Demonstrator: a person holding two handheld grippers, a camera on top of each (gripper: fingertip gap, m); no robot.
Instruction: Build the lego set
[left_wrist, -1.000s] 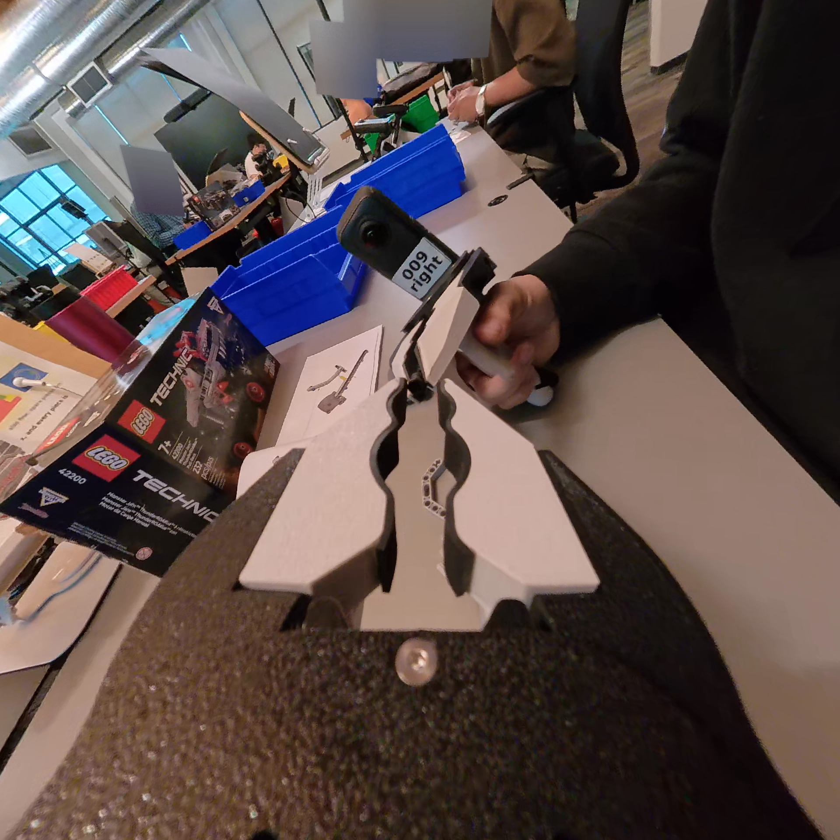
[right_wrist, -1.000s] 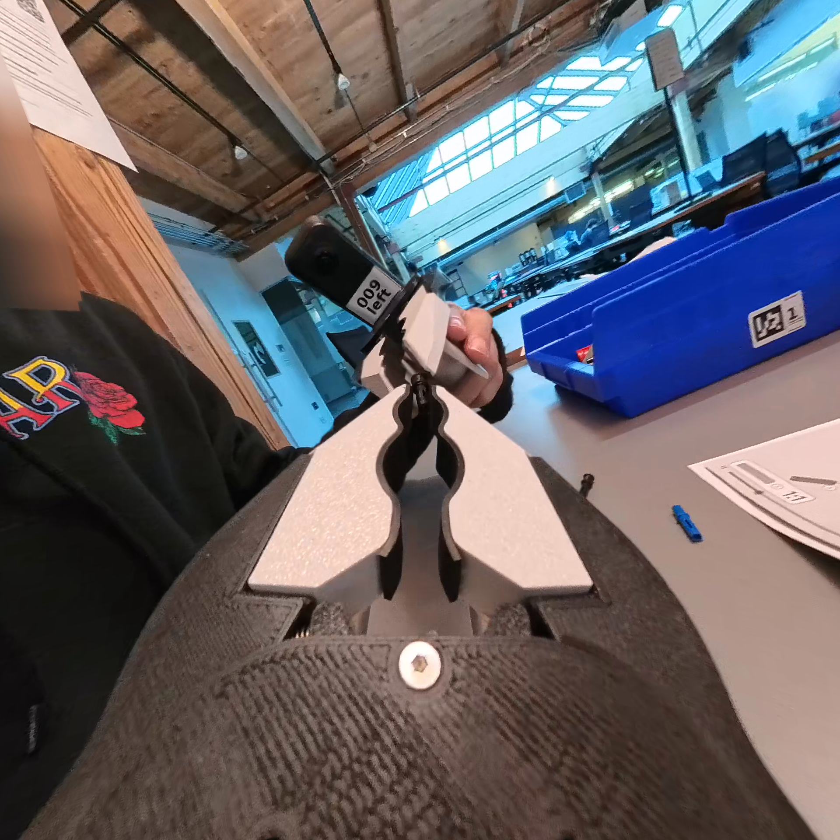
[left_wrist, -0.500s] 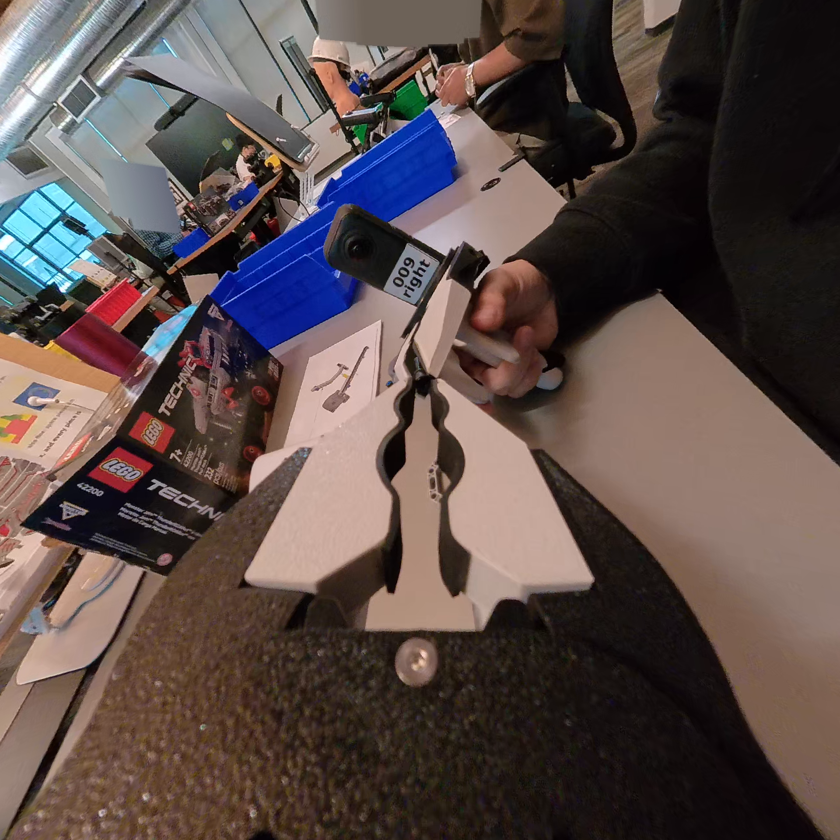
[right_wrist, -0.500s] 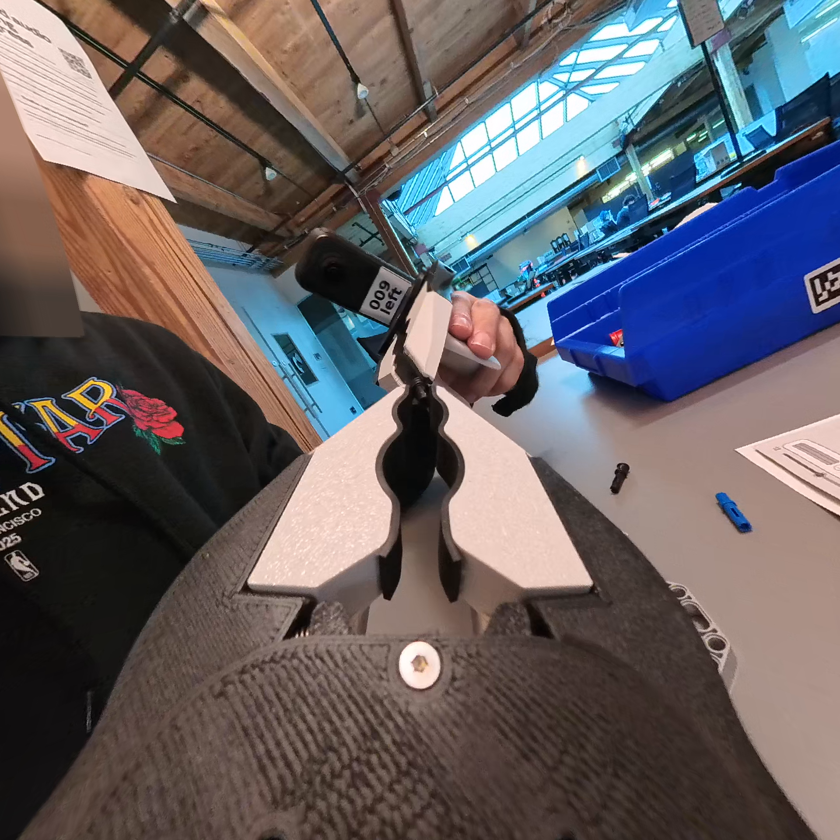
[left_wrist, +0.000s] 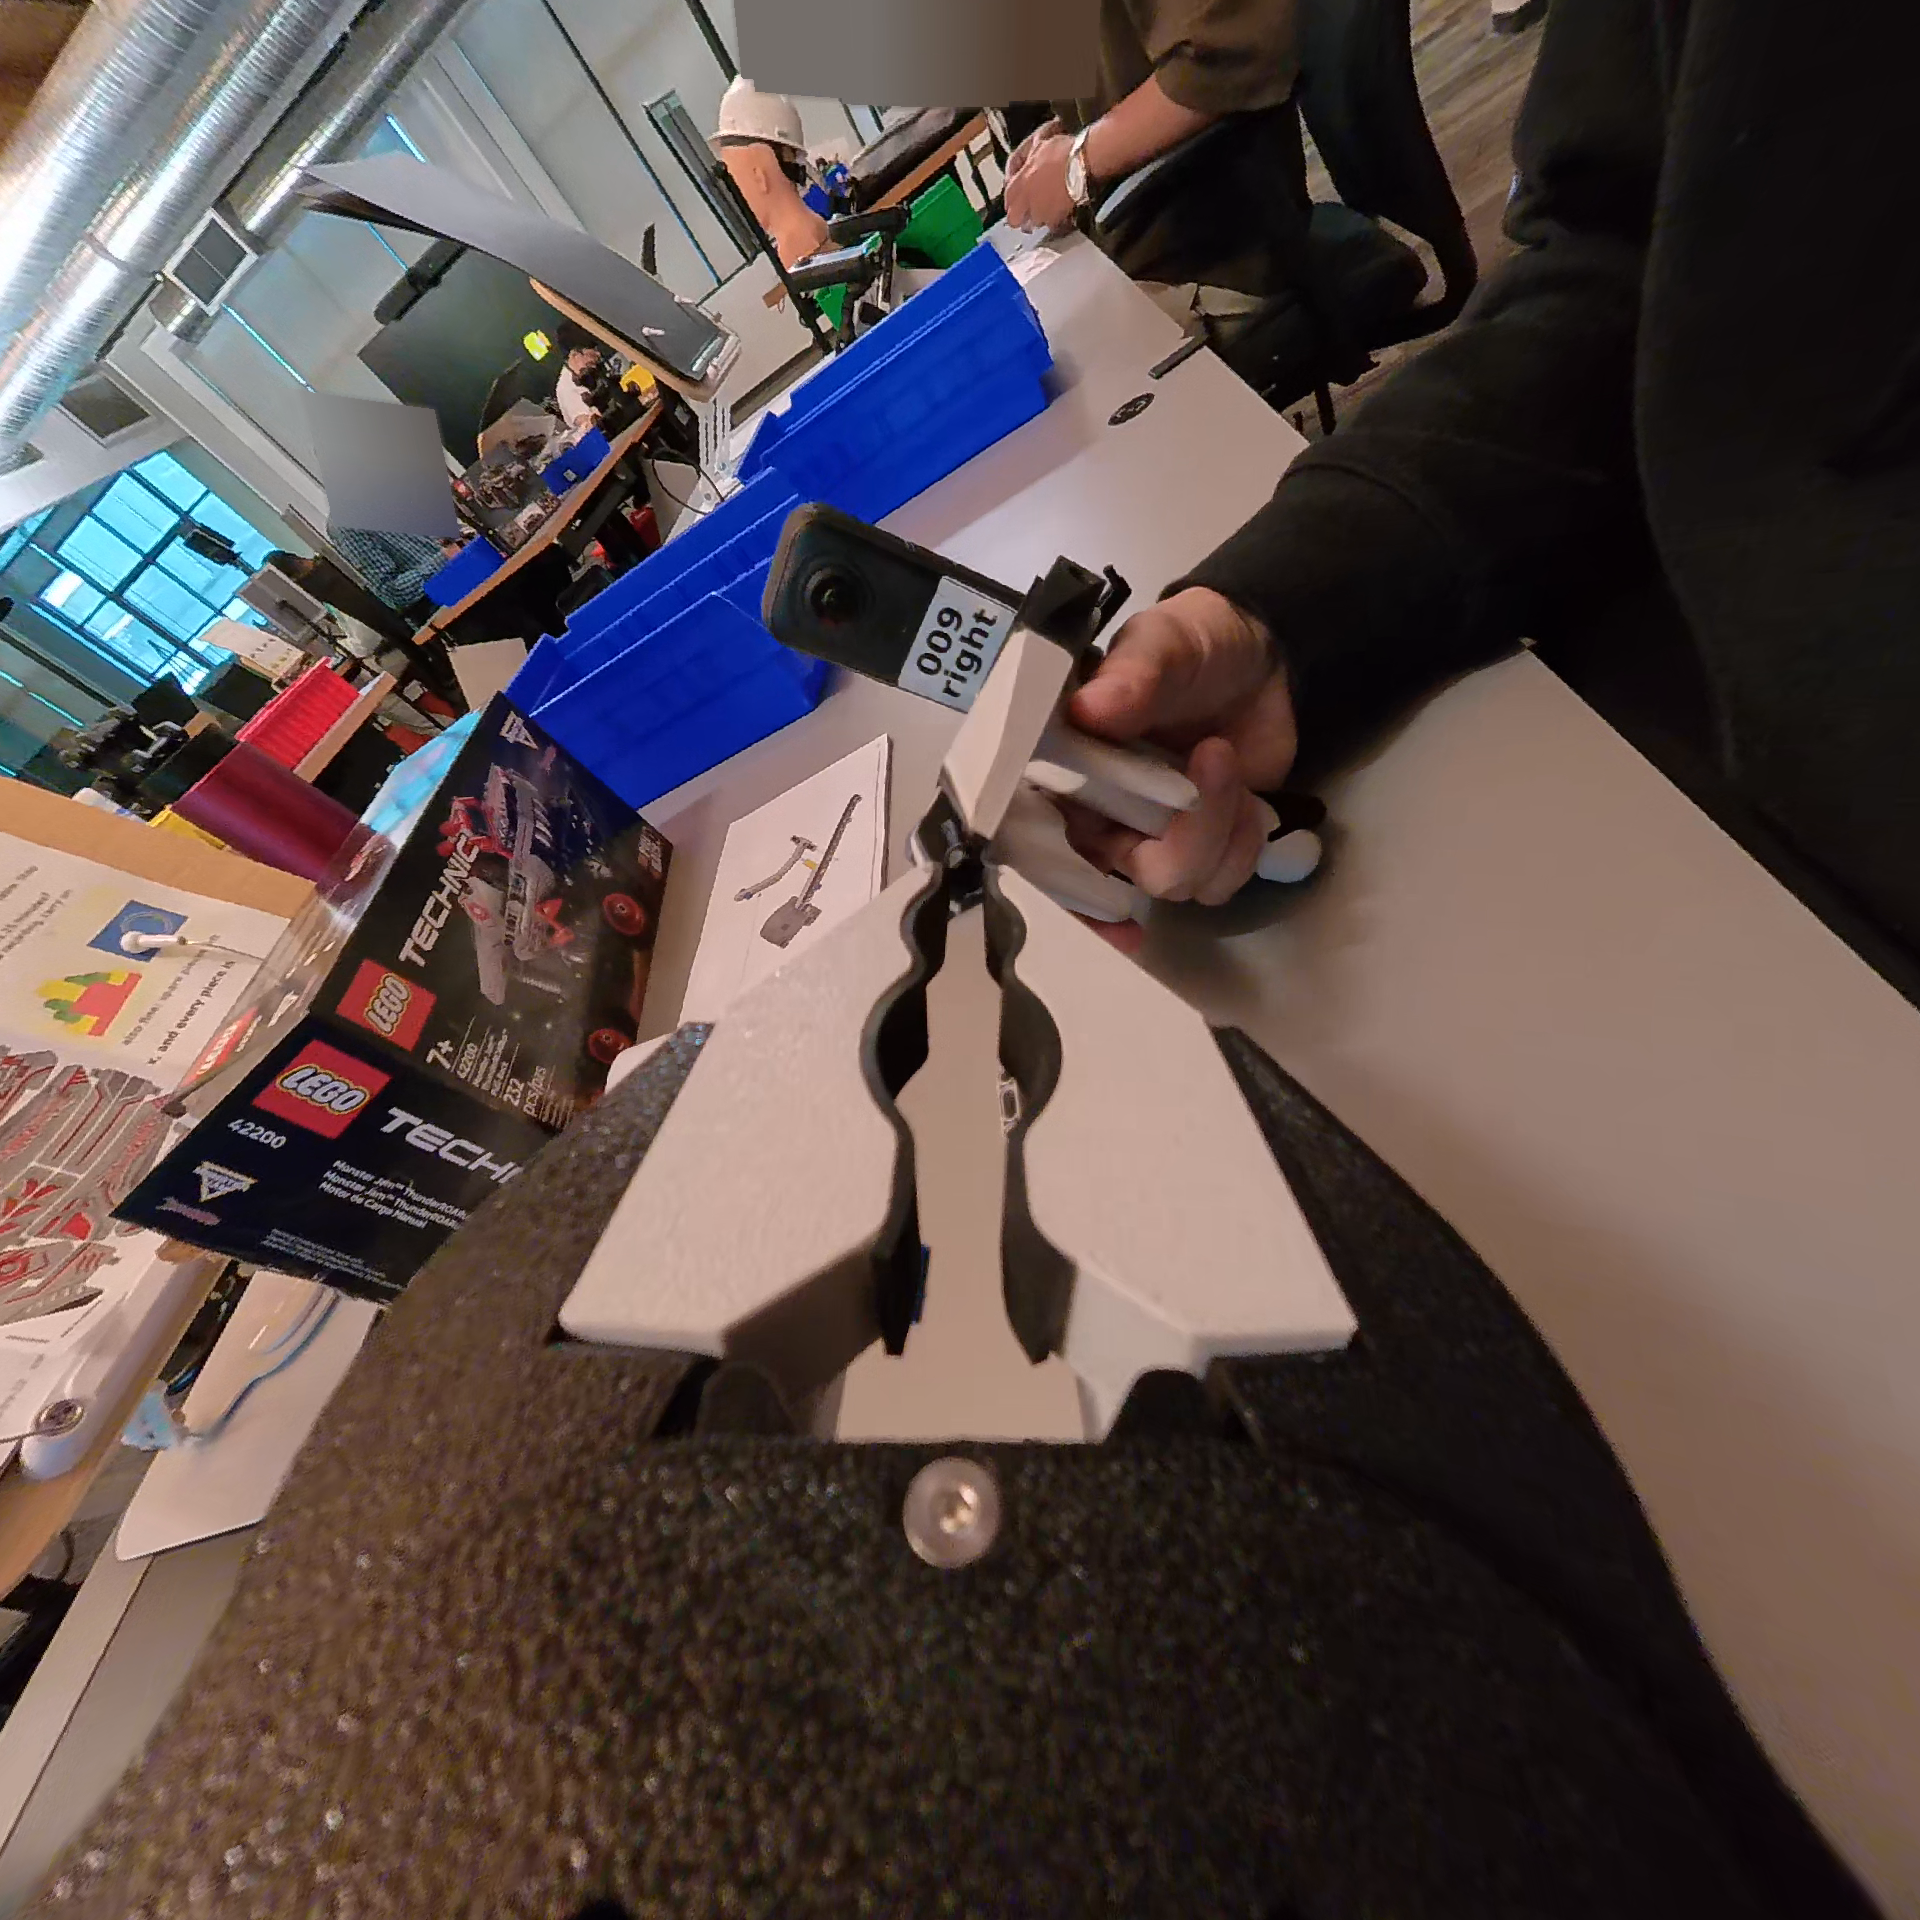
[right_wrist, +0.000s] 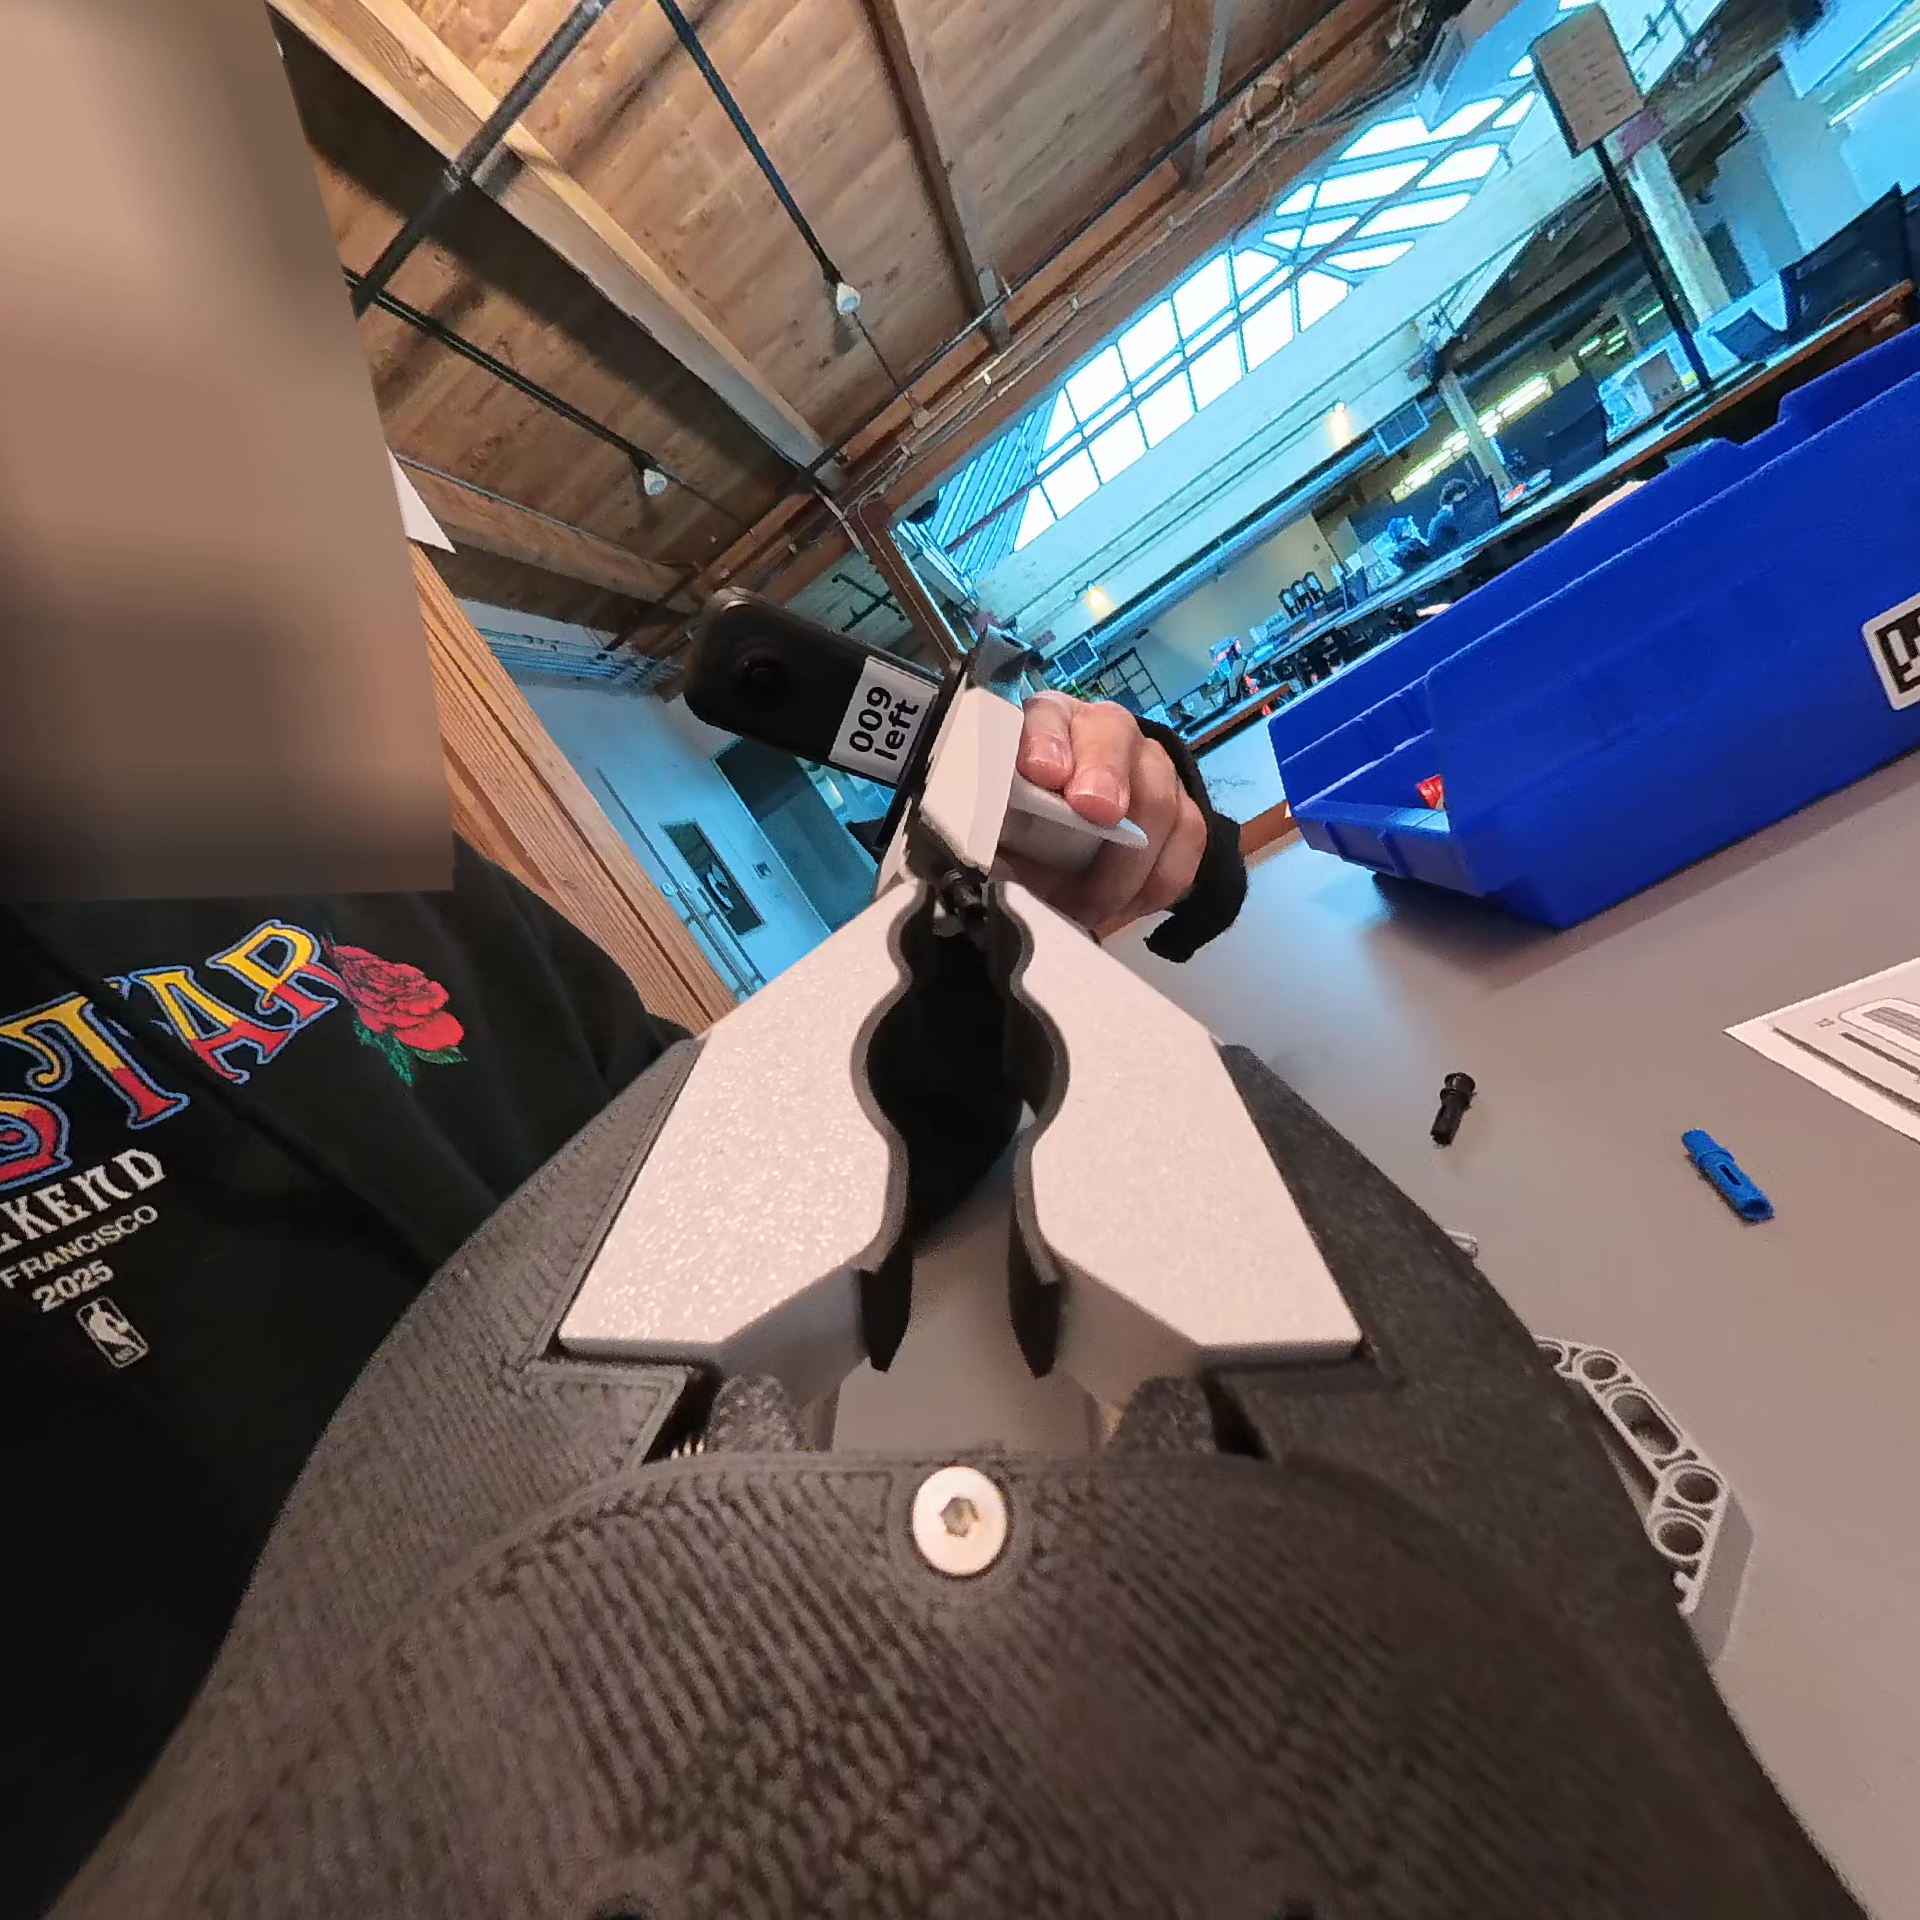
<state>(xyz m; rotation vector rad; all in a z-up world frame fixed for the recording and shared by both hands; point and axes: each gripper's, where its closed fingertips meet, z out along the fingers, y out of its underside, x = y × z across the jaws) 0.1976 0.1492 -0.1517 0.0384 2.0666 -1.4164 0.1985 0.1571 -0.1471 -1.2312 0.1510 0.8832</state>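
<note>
My two grippers point at each other, tip to tip, above the grey table (left_wrist: 1558, 1091). A small black pin (right_wrist: 962, 896) sits where the tips meet. My left gripper (left_wrist: 958, 883) has its jaws nearly closed on the pin's one end. My right gripper (right_wrist: 960, 902) is closed on the other end. Each shows edge-on in the other's view, held by a hand (left_wrist: 1195, 748). On the table lie a loose black pin (right_wrist: 1450, 1105), a blue pin (right_wrist: 1725, 1187) and a light grey beam with holes (right_wrist: 1652, 1455).
The set's dark box (left_wrist: 436, 1039) stands at left with an instruction sheet (left_wrist: 810, 873) beside it. Blue bins (left_wrist: 790, 582) line the table's far side, also in the right wrist view (right_wrist: 1662, 727). The person's black-sleeved body is close on the near side. Other people work farther off. Both grippers' tips are close together, under 4 cm apart.
Both grippers stayed tip to tip on the pin while tilting and shifting slightly together. The grey beam and the loose pins on the table came into the right wrist view.
</note>
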